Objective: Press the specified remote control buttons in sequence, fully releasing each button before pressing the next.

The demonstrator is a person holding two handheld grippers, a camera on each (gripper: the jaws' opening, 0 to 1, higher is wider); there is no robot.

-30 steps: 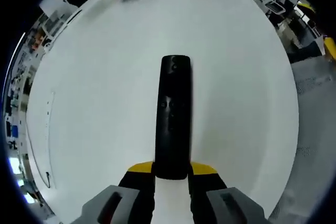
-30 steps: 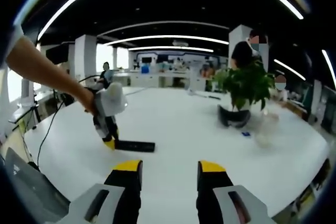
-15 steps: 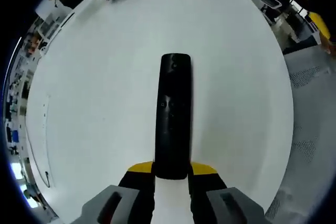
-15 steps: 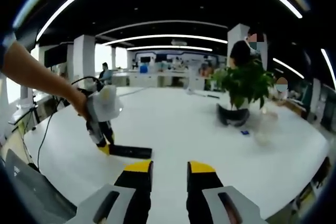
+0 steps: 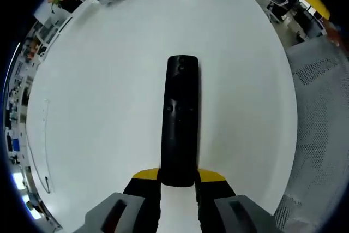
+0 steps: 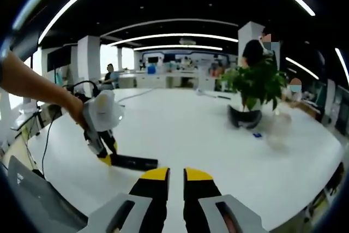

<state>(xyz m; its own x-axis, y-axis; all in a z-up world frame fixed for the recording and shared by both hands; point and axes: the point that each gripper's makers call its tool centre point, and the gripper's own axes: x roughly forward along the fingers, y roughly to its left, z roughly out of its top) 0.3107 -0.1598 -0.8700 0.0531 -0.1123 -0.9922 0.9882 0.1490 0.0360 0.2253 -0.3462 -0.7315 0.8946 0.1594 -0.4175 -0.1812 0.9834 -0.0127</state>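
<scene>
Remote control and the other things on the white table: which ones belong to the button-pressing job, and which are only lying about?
For the job:
- remote control, clamped at its near end by the left gripper
- right gripper, jaws nearly together, holding nothing

Lying about:
- potted plant
- dark headset
- cable
- white table

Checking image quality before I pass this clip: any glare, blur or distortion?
Left gripper view: even light, remote sharp, table edge bowed by fisheye. Right gripper view: dark ceiling, bright curved light strips, plant slightly soft.
</scene>
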